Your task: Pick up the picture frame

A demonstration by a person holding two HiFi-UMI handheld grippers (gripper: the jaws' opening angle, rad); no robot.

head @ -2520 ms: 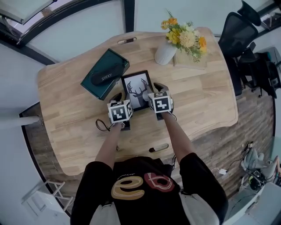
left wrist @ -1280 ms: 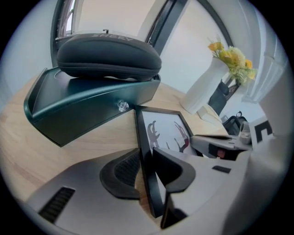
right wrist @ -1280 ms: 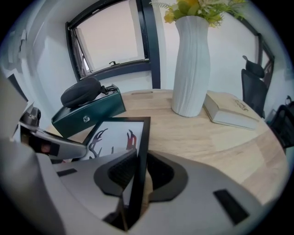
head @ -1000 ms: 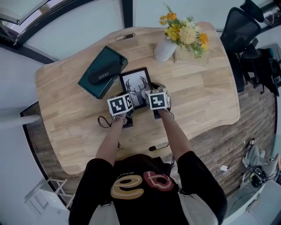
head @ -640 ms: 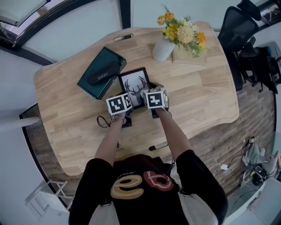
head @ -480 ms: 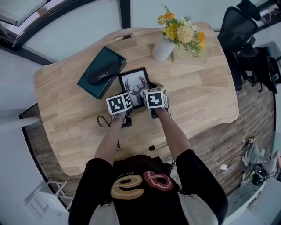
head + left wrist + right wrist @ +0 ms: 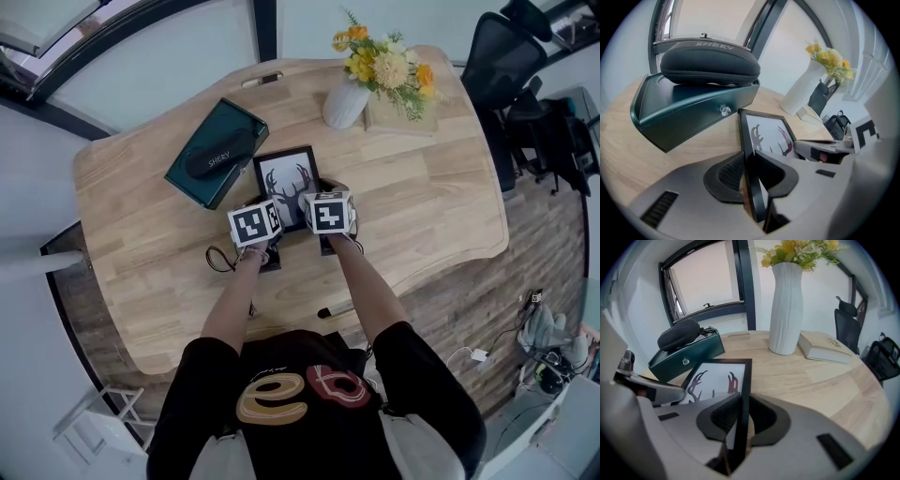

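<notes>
Jaws narrower vs a sec ago: left hand-held gripper [image 7: 750, 171] closing on the picture frame's [image 7: 286, 173] left edge, right hand-held gripper [image 7: 740, 416] pinching its right edge. Frame's mid-surface [image 7: 422, 187], not lifted yet; looks ready for the lift.

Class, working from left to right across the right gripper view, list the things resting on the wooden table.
Dark green box → black picture frame with a deer print → white ribbed vase of yellow flowers → pale closed book.
</notes>
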